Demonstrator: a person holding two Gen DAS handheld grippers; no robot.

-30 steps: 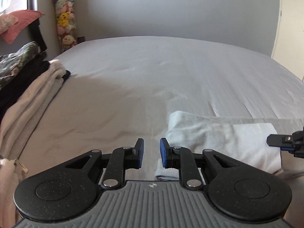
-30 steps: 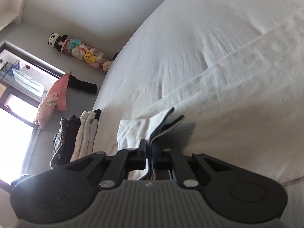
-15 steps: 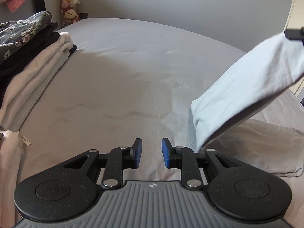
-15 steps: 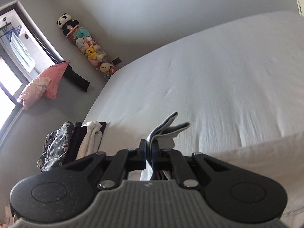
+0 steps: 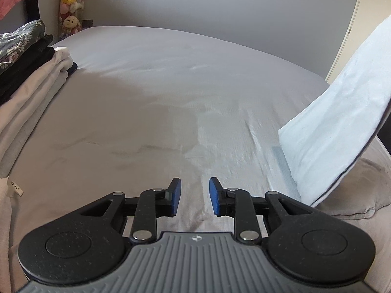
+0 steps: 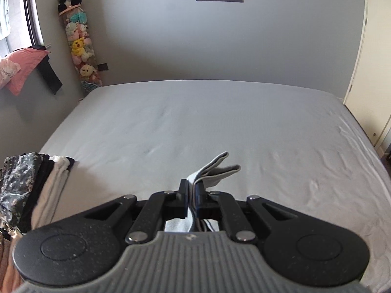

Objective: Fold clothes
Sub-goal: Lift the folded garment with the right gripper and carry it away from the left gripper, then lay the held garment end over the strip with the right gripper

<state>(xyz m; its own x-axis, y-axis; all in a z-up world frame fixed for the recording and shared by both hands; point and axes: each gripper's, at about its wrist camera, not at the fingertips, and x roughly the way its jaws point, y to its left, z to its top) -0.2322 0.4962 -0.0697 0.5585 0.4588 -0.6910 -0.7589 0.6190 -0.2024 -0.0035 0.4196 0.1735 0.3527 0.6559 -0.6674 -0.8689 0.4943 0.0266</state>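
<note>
1. Bed [image 6: 220, 122] fills both views, its grey sheet bare across the middle; I judge that the landing spot for the piece I carry.
2. Stack of folded clothes [image 5: 29, 78] sits at nine o'clock along the bed edge, near my left side; I'd swing wide of it.
3. Pale blue garment [image 5: 342, 122] hangs folded at three o'clock in the left view, off the sheet, over a grey piece [image 5: 366, 193] lying beneath.
4. Right gripper [image 6: 193, 195] is clamped on the garment's edge layers; I'd lower slowly, keeping the layers aligned.
5. Left gripper [image 5: 193, 195] is parted and holds nothing, low over the sheet, ready to steady the hanging end.
</note>
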